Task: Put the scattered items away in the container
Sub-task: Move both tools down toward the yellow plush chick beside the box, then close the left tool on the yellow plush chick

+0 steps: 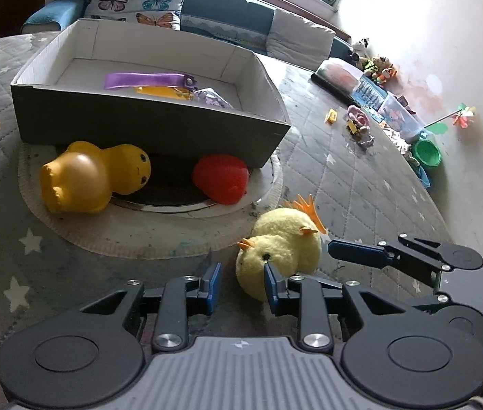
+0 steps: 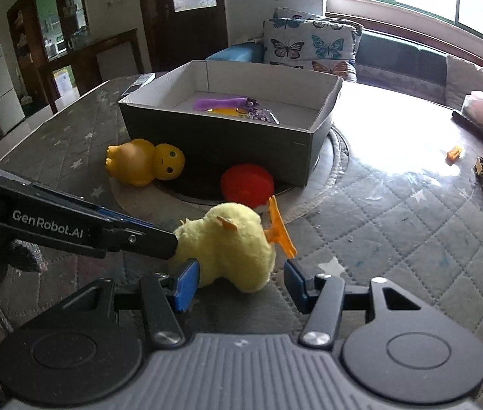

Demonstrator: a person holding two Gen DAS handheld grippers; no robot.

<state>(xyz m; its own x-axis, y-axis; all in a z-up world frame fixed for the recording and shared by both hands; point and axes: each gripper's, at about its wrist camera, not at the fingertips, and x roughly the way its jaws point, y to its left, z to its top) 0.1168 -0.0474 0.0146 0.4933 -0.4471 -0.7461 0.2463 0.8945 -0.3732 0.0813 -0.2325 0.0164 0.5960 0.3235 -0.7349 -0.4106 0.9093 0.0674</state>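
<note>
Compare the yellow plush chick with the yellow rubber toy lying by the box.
The plush chick is fuzzy and pale yellow; the rubber toy is smooth, glossy and deeper yellow. The plush chick has orange feet and beak; the rubber toy is one colour apart from its dark eyes. The plush chick lies on the quilted mat between both tongs; the rubber toy lies farther off, beside the box. Both lie tipped over, outside the box.
</note>
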